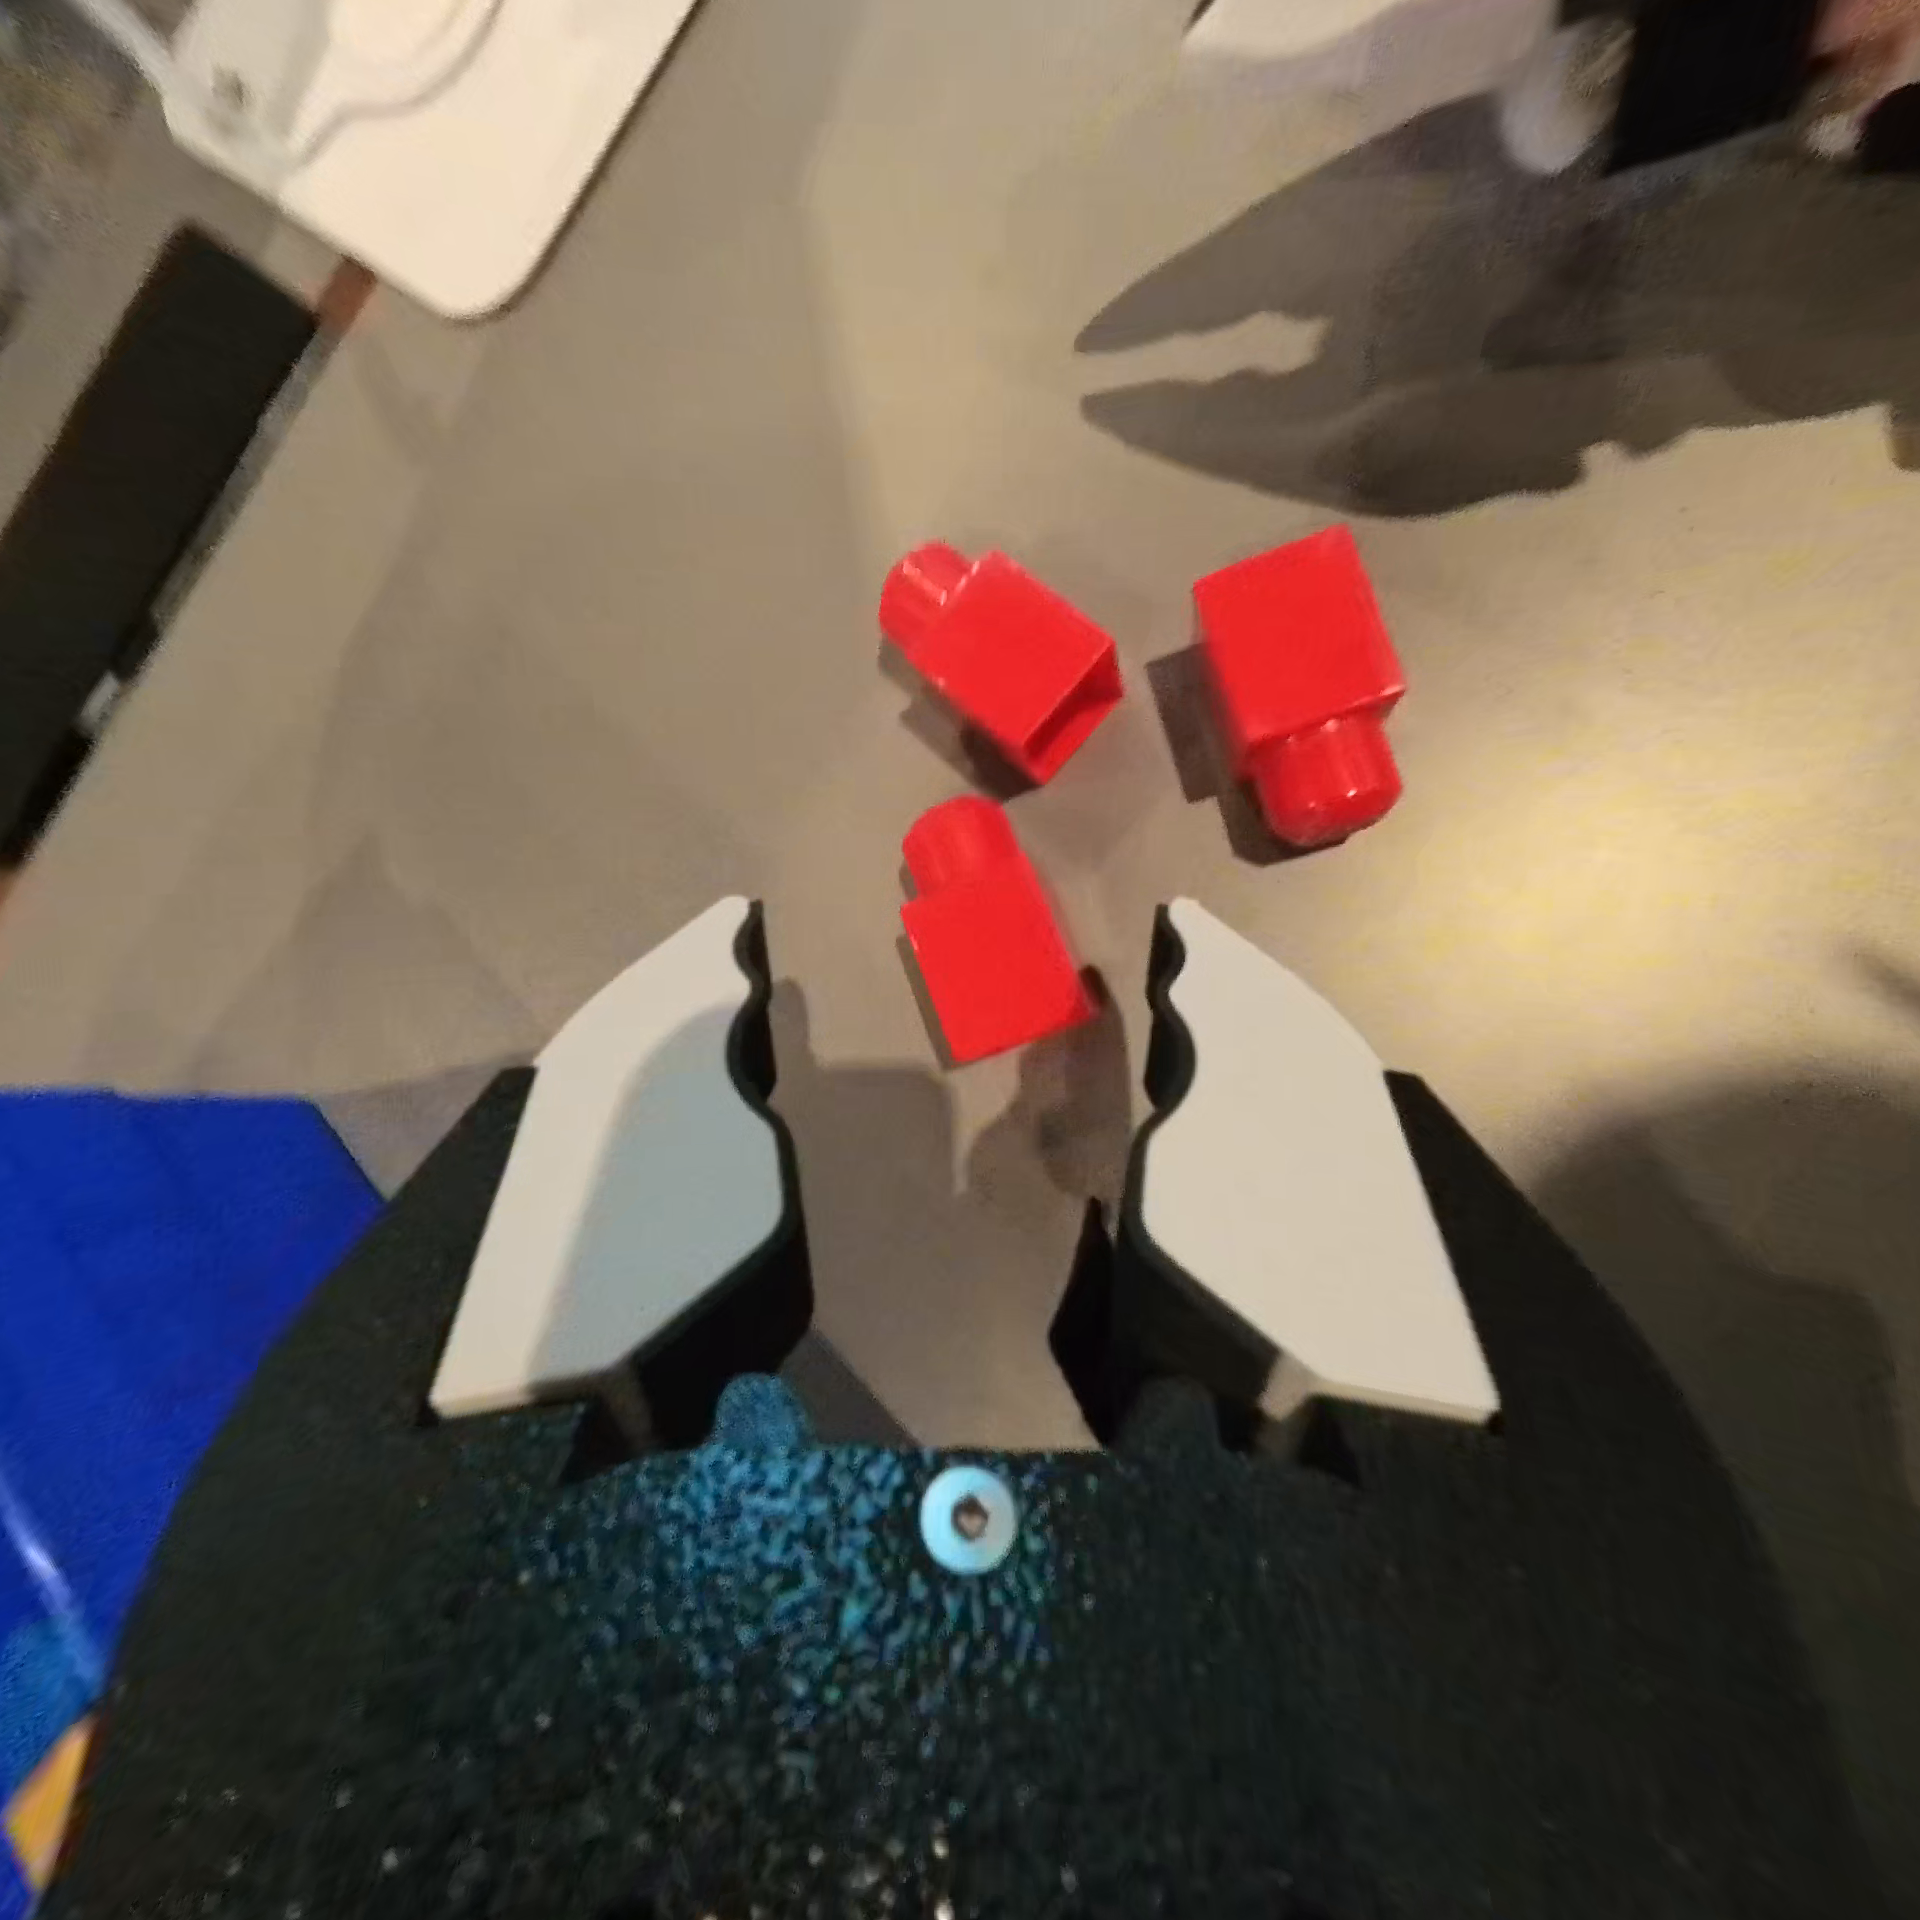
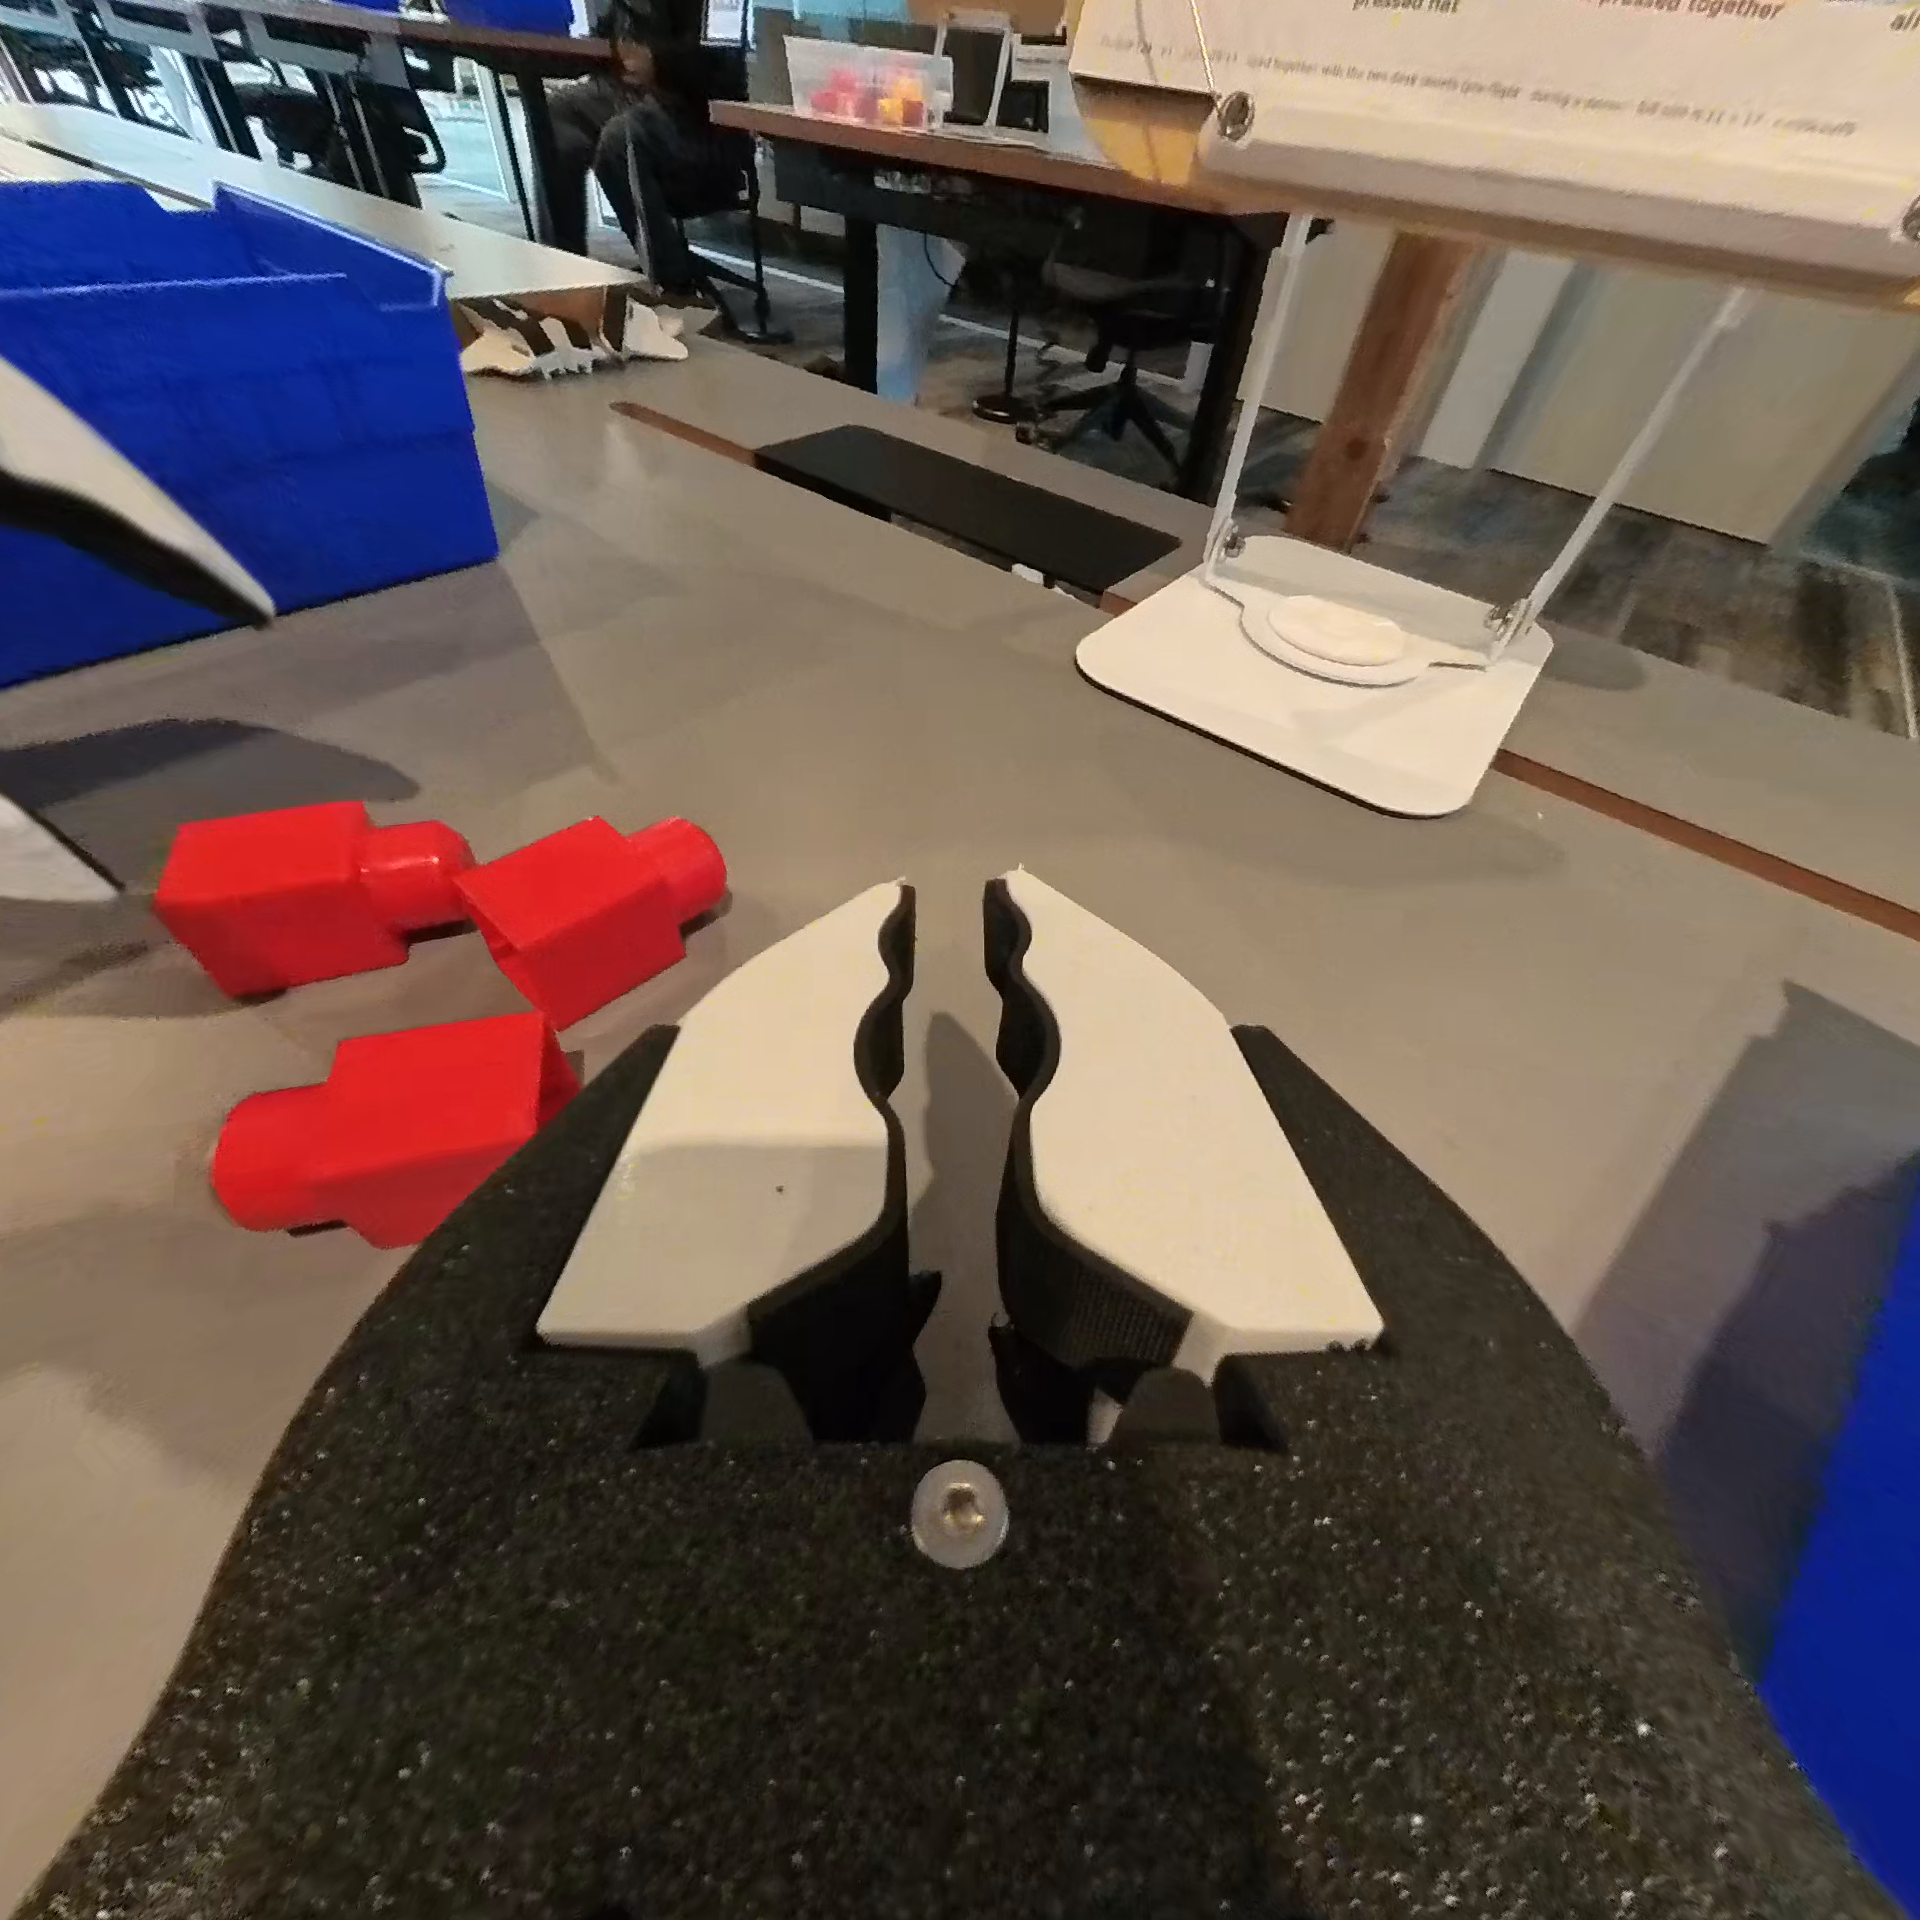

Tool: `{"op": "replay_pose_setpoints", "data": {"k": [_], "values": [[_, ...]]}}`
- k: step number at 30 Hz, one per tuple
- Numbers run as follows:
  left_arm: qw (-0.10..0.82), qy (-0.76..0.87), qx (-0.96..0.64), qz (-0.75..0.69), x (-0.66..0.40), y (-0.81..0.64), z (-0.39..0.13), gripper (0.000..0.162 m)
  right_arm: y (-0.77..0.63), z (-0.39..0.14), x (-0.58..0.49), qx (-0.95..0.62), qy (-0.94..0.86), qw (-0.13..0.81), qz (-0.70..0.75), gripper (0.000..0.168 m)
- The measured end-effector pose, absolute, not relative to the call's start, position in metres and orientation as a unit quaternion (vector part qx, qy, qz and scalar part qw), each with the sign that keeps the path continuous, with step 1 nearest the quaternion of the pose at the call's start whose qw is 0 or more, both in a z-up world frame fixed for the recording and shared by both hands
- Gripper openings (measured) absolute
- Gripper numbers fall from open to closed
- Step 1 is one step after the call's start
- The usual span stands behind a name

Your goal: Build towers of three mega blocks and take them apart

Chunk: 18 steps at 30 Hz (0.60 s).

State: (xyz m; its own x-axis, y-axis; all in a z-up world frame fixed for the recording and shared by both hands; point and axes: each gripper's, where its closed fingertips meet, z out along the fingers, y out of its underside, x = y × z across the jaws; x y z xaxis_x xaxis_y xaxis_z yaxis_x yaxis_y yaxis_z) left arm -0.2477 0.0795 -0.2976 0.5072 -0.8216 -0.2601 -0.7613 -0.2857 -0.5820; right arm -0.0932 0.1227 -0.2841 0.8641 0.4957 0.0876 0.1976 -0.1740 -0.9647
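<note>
Three red mega blocks lie on their sides, apart from each other, on the grey table (image 1: 520,727). In the left wrist view the nearest block (image 1: 987,956) lies between my open left gripper's (image 1: 958,914) fingertips, stud pointing away. A second block (image 1: 997,665) lies behind it with its hollow base showing. A third block (image 1: 1299,686) lies to the right, stud toward me. My right gripper (image 2: 951,888) is almost shut with a narrow gap and holds nothing. The blocks (image 2: 301,904) (image 2: 592,914) (image 2: 395,1132) lie to its left.
A blue bin (image 2: 239,416) stands at the left and also shows in the left wrist view (image 1: 156,1299). A white stand base (image 2: 1320,686) and a black strip (image 2: 966,499) sit near the table's far edge. One left gripper finger (image 2: 135,520) shows in front of the bin.
</note>
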Motion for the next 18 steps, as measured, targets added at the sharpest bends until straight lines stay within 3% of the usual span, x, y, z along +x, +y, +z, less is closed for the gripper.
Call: {"op": "replay_pose_setpoints", "data": {"k": [1,10,13,18], "values": [[0.326,0.479,-0.814,-0.038,-0.253,0.08,-0.305,0.07,0.122,-0.284,-0.094,-0.756,-0.23,0.6,0.126,0.013],[0.28,0.428,-0.859,-0.017,-0.262,0.084,-0.343,0.068,0.118,-0.275,-0.1,-0.74,-0.245,0.613,0.128,0.012],[0.278,0.428,-0.86,0.003,-0.267,0.086,-0.346,0.04,0.115,-0.267,-0.103,-0.725,-0.251,0.625,0.143,0.012],[0.392,0.414,-0.821,-0.025,-0.258,0.098,-0.313,0.037,0.101,-0.246,-0.116,-0.674,-0.285,0.654,0.192,0.013]]}}
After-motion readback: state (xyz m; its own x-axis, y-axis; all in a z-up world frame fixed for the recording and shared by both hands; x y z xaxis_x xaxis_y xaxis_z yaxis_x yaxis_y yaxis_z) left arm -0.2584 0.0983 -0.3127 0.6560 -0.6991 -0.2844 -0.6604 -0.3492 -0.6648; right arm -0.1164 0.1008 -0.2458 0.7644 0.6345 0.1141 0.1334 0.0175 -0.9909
